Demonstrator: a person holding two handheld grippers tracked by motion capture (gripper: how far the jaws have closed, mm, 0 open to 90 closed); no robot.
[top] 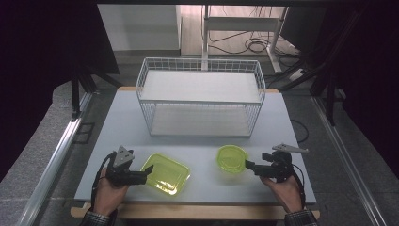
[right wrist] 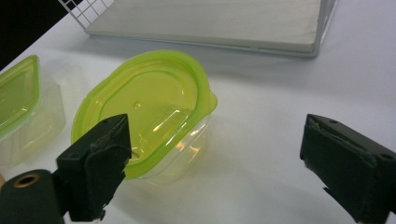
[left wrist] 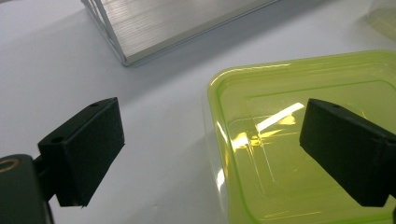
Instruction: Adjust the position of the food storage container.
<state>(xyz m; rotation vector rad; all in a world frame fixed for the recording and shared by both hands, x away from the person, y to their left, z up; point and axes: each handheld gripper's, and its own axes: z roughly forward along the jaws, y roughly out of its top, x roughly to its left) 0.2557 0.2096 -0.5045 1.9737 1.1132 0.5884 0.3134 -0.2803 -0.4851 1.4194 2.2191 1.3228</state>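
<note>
Table: pale grey table (top: pixel 207 181) in a dim room, with cables on the floor behind it.
Rack: white wire rack (top: pixel 201 96) with two shelves, well ahead of both grippers.
Left gripper: the left gripper (top: pixel 149 170) has its jaws wide apart and holds nothing; its tips are at the near edge of the tub.
Tub: rectangular tub (top: pixel 165 173) with a yellow-green lid, directly ahead of the left jaws; in the left gripper view one jaw hangs over the lid (left wrist: pixel 299 140), the other beside it over the table.
Right gripper: the right gripper (top: pixel 248 165) is also wide open and empty, its tips just short of the bowl.
Bowl: round clear bowl (top: pixel 232 158) with a yellow-green lid, just ahead of the right jaws.
Handling: both look like thin, light, glossy plastic, likely slippery and springy, easy to shove.
Hold: probably best across the lid rim or the wall under it, squeezed gently.
</note>
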